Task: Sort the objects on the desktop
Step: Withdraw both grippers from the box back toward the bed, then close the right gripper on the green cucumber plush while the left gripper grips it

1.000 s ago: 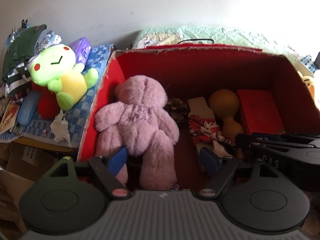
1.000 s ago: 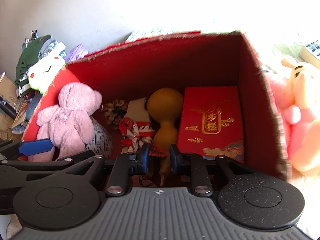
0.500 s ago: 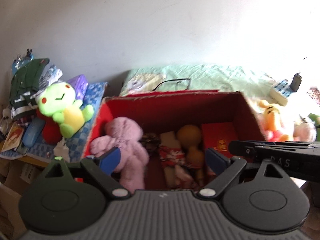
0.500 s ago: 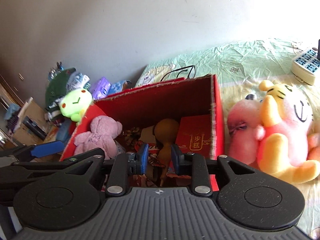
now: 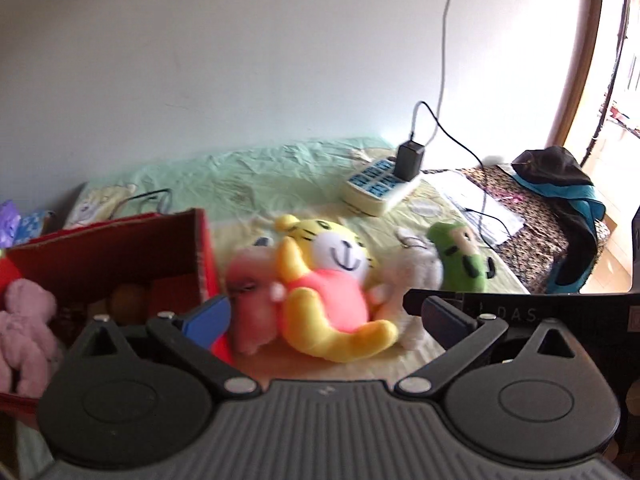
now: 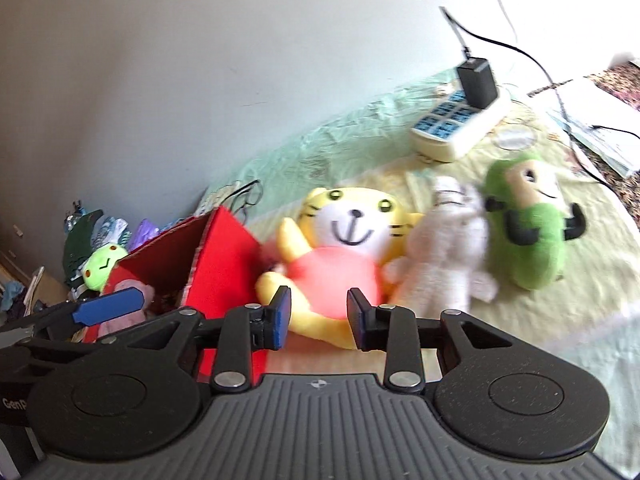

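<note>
Partly hidden behind tiger plush (image 5: 328, 280): blurred pink toy (image 5: 252, 304).

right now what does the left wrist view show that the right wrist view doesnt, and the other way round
Only the left wrist view shows the dark clothes heaped on the patterned surface at far right, and the gourd inside the red box. Only the right wrist view shows the lime frog plush beyond the box. Both show the tiger plush, white plush, green plush, power strip, and both open grippers: left gripper, right gripper.
</note>
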Available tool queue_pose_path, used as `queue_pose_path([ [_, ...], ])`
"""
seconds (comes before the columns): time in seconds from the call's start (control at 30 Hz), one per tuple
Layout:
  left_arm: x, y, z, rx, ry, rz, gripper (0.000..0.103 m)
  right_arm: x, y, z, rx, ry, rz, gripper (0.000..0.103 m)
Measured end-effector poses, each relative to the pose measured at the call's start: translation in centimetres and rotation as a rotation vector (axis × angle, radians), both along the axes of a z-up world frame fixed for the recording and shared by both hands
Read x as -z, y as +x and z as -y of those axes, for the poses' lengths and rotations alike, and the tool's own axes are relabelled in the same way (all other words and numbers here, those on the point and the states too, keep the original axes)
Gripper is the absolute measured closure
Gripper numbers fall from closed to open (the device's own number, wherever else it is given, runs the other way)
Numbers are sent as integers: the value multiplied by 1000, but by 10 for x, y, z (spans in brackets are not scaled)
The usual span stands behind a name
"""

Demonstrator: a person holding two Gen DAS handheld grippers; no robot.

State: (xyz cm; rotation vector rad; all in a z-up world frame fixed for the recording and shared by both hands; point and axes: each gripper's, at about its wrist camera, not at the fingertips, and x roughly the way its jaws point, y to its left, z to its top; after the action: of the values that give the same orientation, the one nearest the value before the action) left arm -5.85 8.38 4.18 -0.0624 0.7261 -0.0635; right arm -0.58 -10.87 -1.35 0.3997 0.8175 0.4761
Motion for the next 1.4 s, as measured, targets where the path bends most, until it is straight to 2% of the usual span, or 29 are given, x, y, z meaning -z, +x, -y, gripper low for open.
queue_pose_path([
  [0.2, 26, 22, 68, 113, -39, -22, 2, 25, 8, 75, 134, -31, -59, 69],
  [0.33, 34, 43, 106, 192, -52, -5, 5, 38, 20, 120, 231, 3, -113, 67],
  [0.47, 45, 70, 137, 269, -74, -9, 6, 47, 37, 148, 278, 27, -147, 65],
  [0.6, 64, 103, 151, 265, -91, -55, 8, 59, 63, 169, 286, 69, -193, 64],
  [0.73, 81, 127, 154, 251, -151, -117, 12, 69, 84, 174, 266, 122, -226, 64],
  [0.87, 93, 147, 156, 244, -181, -143, 15, 75, 97, 172, 254, 157, -237, 64],
  [0.97, 102, 160, 152, 227, -207, -165, 23, 82, 109, 171, 245, 204, -254, 64],
  [1.03, 106, 168, 147, 220, -223, -174, 24, 85, 118, 166, 225, 240, -257, 63],
  [1.1, 110, 174, 143, 216, -221, -178, 23, 88, 126, 157, 205, 224, -254, 61],
  [1.17, 113, 180, 140, 207, -208, -173, 19, 92, 131, 151, 199, 232, -247, 46],
  [1.2, 113, 182, 139, 201, -199, -163, 18, 94, 134, 149, 196, 241, -242, 44],
  [1.33, 114, 190, 137, 198, -169, -153, 18, 98, 141, 142, 173, 260, -207, 42],
  [1.4, 116, 190, 139, 200, -150, -155, 18, 102, 142, 143, 159, 290, -220, 45],
])
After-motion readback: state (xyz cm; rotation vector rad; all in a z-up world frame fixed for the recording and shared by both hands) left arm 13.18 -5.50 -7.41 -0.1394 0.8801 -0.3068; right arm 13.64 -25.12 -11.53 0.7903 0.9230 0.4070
